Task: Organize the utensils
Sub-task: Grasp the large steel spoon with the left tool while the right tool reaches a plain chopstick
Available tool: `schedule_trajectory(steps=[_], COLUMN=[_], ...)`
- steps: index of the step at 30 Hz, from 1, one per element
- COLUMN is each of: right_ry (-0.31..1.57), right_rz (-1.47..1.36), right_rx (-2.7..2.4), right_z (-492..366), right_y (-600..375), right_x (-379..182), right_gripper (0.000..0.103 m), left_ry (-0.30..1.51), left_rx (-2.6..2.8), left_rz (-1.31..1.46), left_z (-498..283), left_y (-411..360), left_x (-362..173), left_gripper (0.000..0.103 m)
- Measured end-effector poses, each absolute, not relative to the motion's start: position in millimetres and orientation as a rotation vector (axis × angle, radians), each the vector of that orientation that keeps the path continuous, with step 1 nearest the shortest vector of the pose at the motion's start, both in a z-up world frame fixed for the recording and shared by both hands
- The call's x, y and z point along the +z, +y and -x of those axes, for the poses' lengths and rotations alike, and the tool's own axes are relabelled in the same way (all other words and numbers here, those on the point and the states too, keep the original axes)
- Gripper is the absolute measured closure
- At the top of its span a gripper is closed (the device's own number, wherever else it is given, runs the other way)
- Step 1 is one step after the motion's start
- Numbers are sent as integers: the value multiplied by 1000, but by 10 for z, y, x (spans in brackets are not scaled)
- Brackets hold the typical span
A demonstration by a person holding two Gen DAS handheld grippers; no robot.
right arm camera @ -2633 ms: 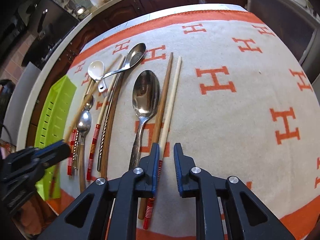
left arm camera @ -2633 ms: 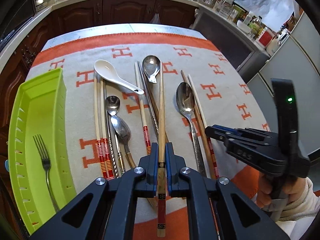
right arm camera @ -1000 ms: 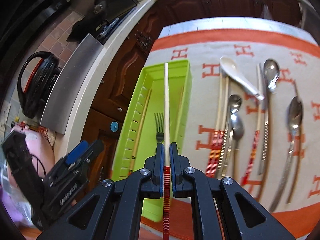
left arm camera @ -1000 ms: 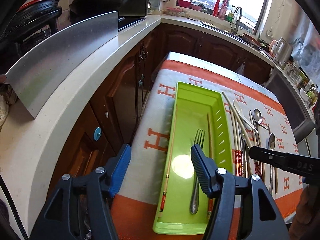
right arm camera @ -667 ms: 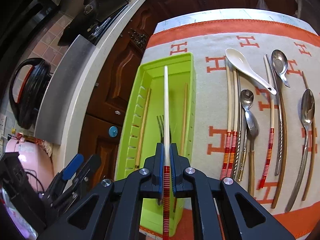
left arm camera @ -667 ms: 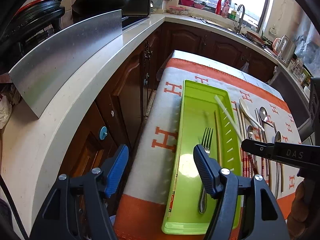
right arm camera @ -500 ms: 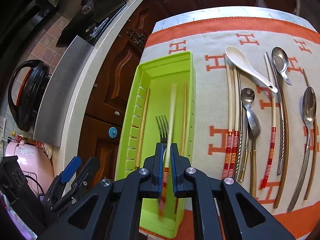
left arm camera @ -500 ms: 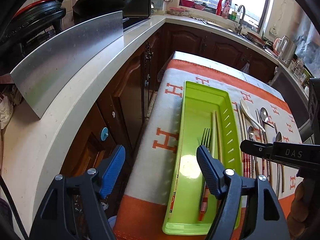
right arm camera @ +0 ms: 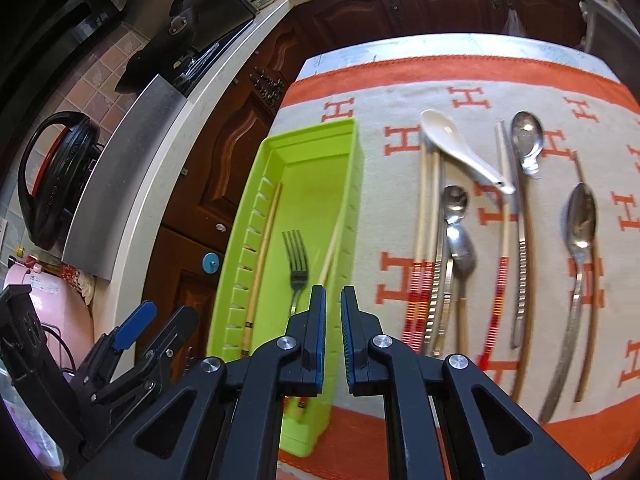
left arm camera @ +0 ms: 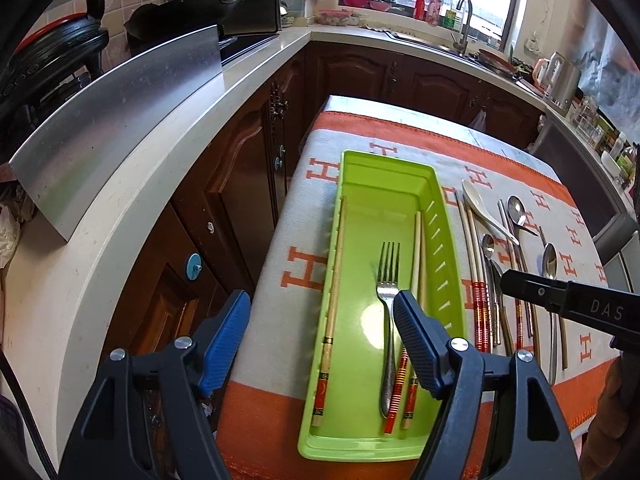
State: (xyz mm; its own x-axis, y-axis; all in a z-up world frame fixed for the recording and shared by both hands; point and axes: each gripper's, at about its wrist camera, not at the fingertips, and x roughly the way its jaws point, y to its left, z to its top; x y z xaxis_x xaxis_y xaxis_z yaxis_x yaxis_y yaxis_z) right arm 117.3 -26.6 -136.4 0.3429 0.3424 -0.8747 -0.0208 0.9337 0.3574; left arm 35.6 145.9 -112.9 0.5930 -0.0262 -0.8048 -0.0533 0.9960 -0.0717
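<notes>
Left tongs (left arm camera: pixel 320 340) gape empty, right tongs (right arm camera: pixel 333 320) nearly closed, both tilted over tray (left arm camera: pixel 436 208).

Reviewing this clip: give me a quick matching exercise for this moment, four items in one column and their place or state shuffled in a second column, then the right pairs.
Column one:
1. fork
2. white ceramic spoon
3. left gripper
4. right gripper

Column two:
A. lying on the patterned cloth, outside the tray
B. jaws wide apart, nothing between them
C. lying inside the green tray, among chopsticks
D. jaws close together, holding nothing

Pairs: 1-C, 2-A, 3-B, 4-D
</notes>
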Motion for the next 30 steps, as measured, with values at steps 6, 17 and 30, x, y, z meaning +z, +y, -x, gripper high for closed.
schedule_trajectory(steps=[6, 17, 30], right_ry=[1163, 1082, 1065], right_rz=[-303, -314, -397], right_rx=[207, 106, -1], right_z=[-1031, -721, -529], right_y=[-566, -1462, -2510], right_x=[-1250, -1014, -1212], right_gripper=[95, 95, 95], left_ry=[942, 946, 1019], left_rx=[-21, -134, -348], left_rz=[74, -1, -26], left_z=[-323, -356, -693], left_y=[1276, 600, -500], left_x=[-1078, -954, -1089], left_gripper=[31, 30, 30])
